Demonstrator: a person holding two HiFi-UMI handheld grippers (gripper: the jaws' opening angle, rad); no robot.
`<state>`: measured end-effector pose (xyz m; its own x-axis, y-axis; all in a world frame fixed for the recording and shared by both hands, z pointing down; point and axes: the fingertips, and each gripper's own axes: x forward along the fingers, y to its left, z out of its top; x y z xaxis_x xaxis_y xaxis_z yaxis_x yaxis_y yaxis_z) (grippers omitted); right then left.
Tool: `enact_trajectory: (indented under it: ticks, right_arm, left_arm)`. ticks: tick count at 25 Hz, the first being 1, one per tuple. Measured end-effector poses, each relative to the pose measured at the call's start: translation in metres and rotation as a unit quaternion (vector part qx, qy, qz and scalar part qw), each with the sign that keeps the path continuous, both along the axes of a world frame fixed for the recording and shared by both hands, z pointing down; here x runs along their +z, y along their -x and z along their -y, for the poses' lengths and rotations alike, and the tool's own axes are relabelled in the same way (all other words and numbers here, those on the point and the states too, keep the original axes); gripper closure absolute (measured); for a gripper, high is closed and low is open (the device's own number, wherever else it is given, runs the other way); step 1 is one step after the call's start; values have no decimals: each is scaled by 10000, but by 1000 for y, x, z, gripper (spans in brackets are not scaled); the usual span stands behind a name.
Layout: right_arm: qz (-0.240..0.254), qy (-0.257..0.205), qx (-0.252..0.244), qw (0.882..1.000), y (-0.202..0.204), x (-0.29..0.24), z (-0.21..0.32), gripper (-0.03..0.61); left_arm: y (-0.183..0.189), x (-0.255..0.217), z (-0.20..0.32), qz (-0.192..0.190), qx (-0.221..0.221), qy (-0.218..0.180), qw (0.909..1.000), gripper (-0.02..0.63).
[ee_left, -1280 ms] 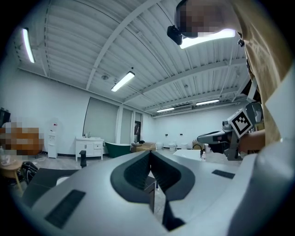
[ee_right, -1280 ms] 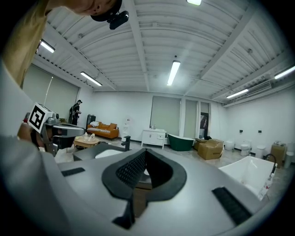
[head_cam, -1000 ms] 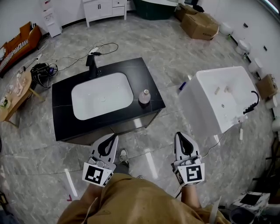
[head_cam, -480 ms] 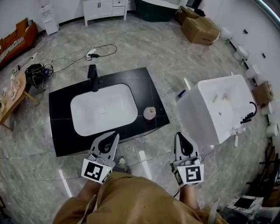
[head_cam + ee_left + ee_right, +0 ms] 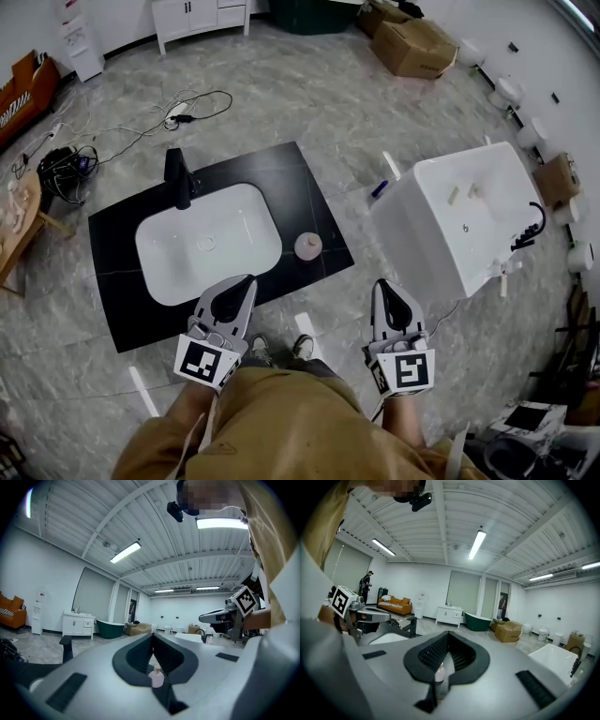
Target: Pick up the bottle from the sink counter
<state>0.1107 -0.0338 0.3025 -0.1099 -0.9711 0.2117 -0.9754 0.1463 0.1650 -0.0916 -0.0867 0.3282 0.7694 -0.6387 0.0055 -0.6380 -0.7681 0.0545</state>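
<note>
Head view: bottle (image 5: 308, 246) upright on the black counter (image 5: 291, 183), just right of the sink (image 5: 244, 220). Tap (image 5: 176, 176) behind the sink. Left gripper (image 5: 249, 279) near the sink's front, jaws shut tight, nothing in them. Right gripper (image 5: 382, 284) well off to the sink's right, past the counter, jaws shut too, empty. Both apart from the bottle.

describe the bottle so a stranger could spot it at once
Find the black sink counter on the grey marble floor, with its white basin. The bottle stands on the black strip right of the basin: small, round, pale pink, the counter's only loose item, unlike the fixed black faucet.
</note>
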Motion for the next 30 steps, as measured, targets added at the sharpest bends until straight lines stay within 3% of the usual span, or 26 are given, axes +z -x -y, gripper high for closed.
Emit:
enact_trajectory:
  ticks: [12,16,21,30]
  right_arm:
    - [182,-233,-750,9967,-14,1,39,575]
    - [208,-217,-939,9951,-10,11,49,567]
    - [295,-176,-1155,9927,-11,33,61,511]
    - [109,-66,-1647,9863,5,71,89,455]
  left_arm:
    - [-6,-17,-4,397,-801,-201,9958,611]
    - [-4,-9,-8,448,-1015,-59,9938,611]
    - [-5,6,-13,586,-1102,124,9921,611]
    - [2,17,-19,898,-1344,407,9860,611]
